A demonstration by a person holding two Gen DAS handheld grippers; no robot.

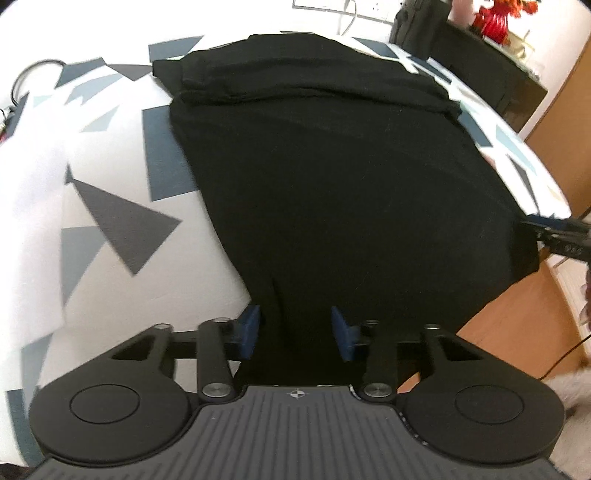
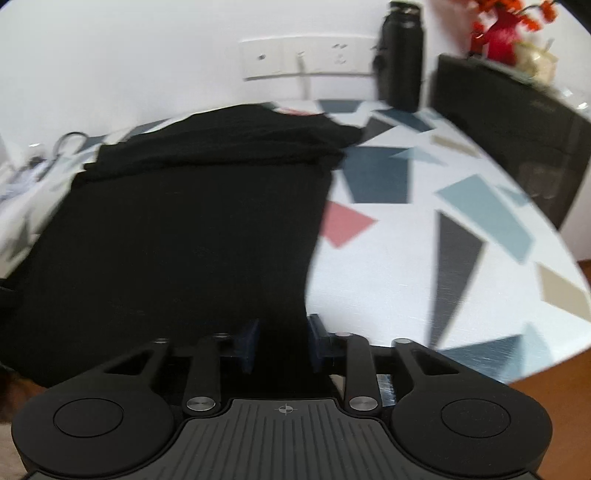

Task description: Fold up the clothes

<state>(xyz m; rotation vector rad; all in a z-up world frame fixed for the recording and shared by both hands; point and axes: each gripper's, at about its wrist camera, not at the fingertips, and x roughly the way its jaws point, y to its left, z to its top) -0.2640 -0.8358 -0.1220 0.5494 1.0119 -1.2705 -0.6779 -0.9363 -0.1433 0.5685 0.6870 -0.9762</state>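
place: home living or dining room | counter (image 2: 388,280): white cloth printed with grey, blue and pink shapes | far edge: black bottle (image 2: 402,55) by white wall sockets (image 2: 306,59) | far right corner: red flowers (image 2: 502,29) on a dark cabinet (image 2: 517,129) | wooden floor (image 1: 517,332) below the near edge

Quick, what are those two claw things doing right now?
Left gripper: shut on the black garment, near edge.
Right gripper: shut on the same garment.
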